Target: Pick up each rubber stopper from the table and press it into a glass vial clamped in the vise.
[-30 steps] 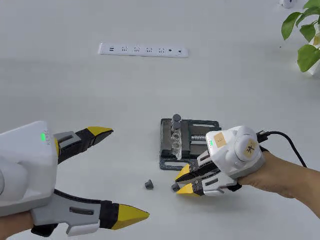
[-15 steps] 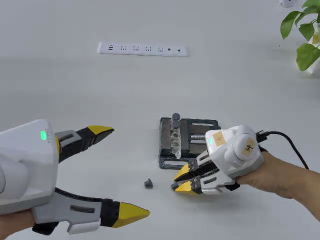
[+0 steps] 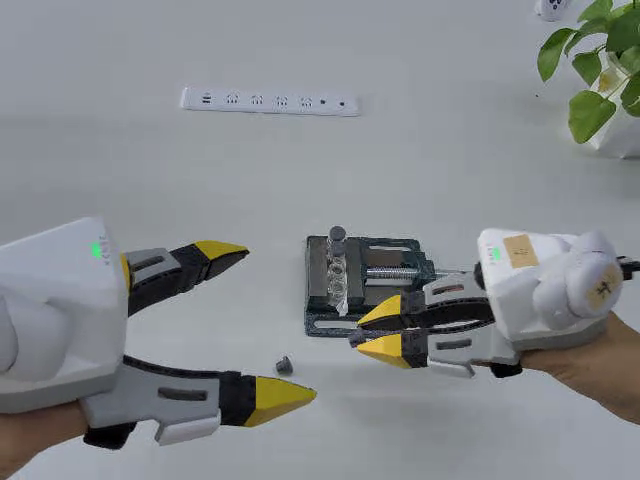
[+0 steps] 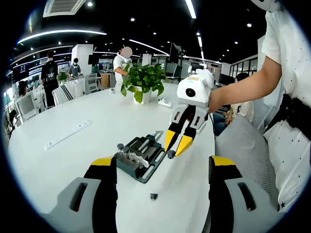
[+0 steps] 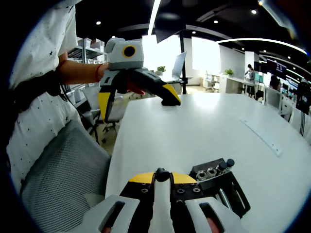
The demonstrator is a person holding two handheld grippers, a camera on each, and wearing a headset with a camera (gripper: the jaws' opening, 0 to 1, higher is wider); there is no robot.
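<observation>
**Right claw** [image 3: 372, 332]: jaws drawn nearly together, yellow tips pinching a dark rubber stopper [image 5: 162, 174]. It is held by a person's hand [image 3: 590, 355] and points toward the near side of the vise, just beside its front edge.

**Left claw** [image 3: 255, 322]: jaws spread wide, nothing between them. It sits at the near left of the head view, well apart from the vise.

**Loose stopper** [image 3: 284, 364]: a second small dark one, lying on the desk between the two claws. It is near the vise's front left corner and touches neither claw.

**Vise** [image 3: 375, 290]: dark metal, flat on the desk, with its screw running off to one side.

**Vials** [image 3: 338, 282]: clear glass, standing upright in a short row clamped between the vise's jaws. The farthest vial has a dark stopper in its mouth. In the right gripper view the nearer ones show open mouths.

**Desk** [image 3: 150, 170]: a plain white surface.

**Power strip** [image 3: 268, 101]: white, lying flat at the far side of the desk, well beyond the vise.

**Plant** [image 3: 590, 60]: green leaves, at the far right corner.
</observation>
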